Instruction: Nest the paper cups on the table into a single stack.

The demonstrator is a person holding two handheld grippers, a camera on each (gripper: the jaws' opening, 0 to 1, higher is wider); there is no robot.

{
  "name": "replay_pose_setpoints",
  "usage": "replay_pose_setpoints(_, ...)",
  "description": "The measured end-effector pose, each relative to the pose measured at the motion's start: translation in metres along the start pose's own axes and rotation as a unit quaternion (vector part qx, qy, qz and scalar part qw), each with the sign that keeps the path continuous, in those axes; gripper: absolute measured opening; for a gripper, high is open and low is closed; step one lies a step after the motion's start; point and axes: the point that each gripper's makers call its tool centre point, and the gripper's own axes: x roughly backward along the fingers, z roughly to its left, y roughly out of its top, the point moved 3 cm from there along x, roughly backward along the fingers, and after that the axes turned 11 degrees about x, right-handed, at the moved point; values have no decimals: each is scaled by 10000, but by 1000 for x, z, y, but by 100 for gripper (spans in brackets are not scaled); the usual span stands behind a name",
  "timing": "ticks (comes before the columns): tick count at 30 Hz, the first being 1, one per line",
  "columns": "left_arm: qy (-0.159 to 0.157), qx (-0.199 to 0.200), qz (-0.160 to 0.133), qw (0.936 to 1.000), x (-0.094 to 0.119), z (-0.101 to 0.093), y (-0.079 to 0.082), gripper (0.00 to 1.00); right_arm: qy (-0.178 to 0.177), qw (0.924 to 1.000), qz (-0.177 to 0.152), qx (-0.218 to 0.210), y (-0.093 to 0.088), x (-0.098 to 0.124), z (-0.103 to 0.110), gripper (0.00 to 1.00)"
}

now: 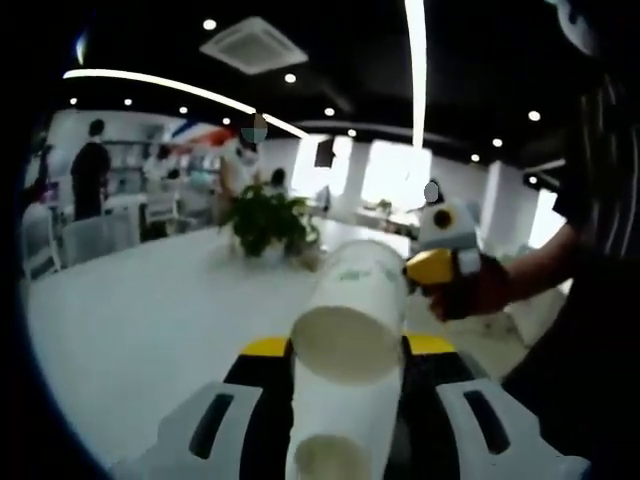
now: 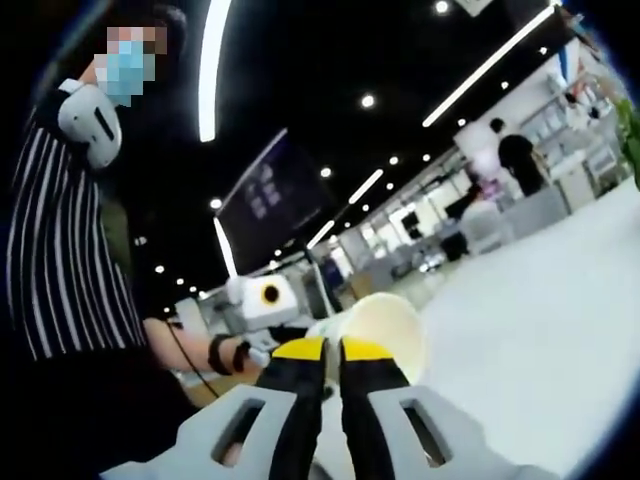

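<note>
This is a large open-plan office or showroom hall. Ahead of the left gripper's jaws a broad white table (image 1: 130, 320) stretches away, with a potted plant (image 1: 268, 225) standing on it. Beyond it are white chairs (image 1: 95, 238), standing people (image 1: 90, 170) and bright windows (image 1: 395, 175). Above the jaws runs a black ceiling with strip lights (image 1: 160, 85), spotlights and a cassette air-conditioning unit (image 1: 252, 45). Past the right gripper's jaws hangs a dark screen (image 2: 268, 195).

The left gripper view is taken low over the white table (image 1: 130, 320), facing a potted plant (image 1: 268, 222), close behind stacked paper cups (image 1: 350, 330). The right gripper view is tilted toward the ceiling and a striped-shirted person (image 2: 70, 260). The cups and table are shared by both
</note>
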Motion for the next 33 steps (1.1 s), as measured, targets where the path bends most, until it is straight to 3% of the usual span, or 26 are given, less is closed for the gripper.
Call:
replay_pose_setpoints(3,-22,-89,-31,10000,2,-1,-1,41,207,9998,64,-48,2,-4,9,0)
replay_pose_setpoints(11,13,-310,-235,9992,12,0,2,41,280,9992,205,182,8,-13,14,0)
replay_pose_setpoints(15,4,-229,-329,9992,14,1,2,44,248,9979,406,435,7,-17,15,0)
replay_pose_setpoints(22,81,-357,-474,9982,19,1,2,46,286,9979,451,369,12,-22,18,0)
replay_pose_setpoints(33,227,-327,-623,9973,23,5,2,62,228,9975,558,363,8,-28,16,0)
